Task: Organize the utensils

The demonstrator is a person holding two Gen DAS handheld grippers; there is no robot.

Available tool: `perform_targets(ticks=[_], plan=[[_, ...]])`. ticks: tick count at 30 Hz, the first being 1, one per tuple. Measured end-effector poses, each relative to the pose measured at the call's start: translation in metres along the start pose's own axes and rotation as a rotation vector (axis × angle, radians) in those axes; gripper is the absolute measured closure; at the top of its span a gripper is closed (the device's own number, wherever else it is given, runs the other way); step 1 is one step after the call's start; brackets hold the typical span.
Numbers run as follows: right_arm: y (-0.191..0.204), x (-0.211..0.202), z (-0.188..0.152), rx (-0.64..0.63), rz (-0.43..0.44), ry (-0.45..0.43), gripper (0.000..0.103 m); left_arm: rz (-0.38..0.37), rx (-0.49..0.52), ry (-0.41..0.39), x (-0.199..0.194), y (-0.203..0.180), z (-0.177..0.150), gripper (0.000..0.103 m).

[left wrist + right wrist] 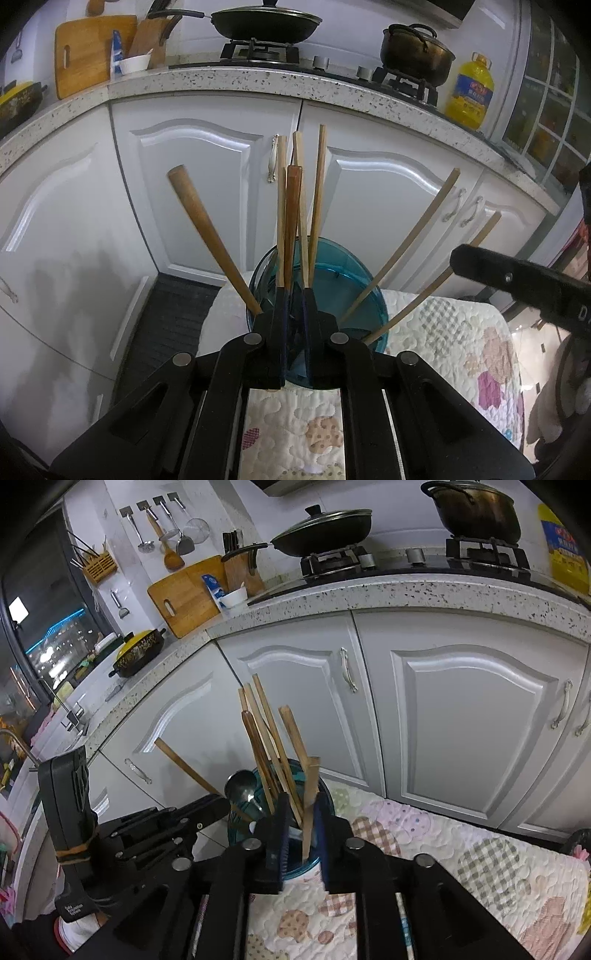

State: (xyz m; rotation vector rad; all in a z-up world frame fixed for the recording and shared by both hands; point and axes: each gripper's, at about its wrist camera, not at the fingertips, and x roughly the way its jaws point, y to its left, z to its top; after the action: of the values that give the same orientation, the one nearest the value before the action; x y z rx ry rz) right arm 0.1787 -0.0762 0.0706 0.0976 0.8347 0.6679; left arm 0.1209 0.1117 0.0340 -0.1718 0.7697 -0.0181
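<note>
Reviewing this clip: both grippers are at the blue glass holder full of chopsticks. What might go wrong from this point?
1. The left gripper jaws sit nearly shut among the upright chopsticks; pulling back may drag several out.
2. The right gripper has one light chopstick loosely between its jaws; it may fall outside the blue holder.
3. The holder stands on a soft quilted cloth near its edge, and chopsticks lean outward, so a nudge might tip it.

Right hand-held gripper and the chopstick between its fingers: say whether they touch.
Cannot tell. Right wrist view: the chopstick clears one finger of the right hand-held gripper but overlaps the other's outline; no plain gap or contact.
</note>
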Motion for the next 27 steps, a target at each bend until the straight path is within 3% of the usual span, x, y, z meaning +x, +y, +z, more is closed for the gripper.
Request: perform_targets(ticks=[2, 7, 11, 21, 27], plan=[[0.0, -0.003, -0.001, -0.001, -0.002, -0.006, 0.072, -0.004, 0.004, -0.008, -0.004, 0.0, -0.001, 0.085], [-0.001, -0.015, -0.007, -0.001, -0.004, -0.02, 0.072, -0.001, 0.0, -0.013, -0.017, 0.001, -0.004, 0.077], [0.002, -0.027, -0.02, -0.006, -0.033, -0.044, 0.066, 0.024, -0.011, -0.032, -0.031, 0.003, -0.012, 0.063], [0.032, -0.038, -0.057, -0.047, -0.178, -0.116, 0.064, 0.105, -0.057, -0.1, -0.073, -0.004, -0.035, 0.062], [0.051, -0.058, -0.066, -0.049, -0.219, -0.176, 0.054, 0.142, -0.042, -0.176, -0.105, -0.01, -0.039, 0.062]])
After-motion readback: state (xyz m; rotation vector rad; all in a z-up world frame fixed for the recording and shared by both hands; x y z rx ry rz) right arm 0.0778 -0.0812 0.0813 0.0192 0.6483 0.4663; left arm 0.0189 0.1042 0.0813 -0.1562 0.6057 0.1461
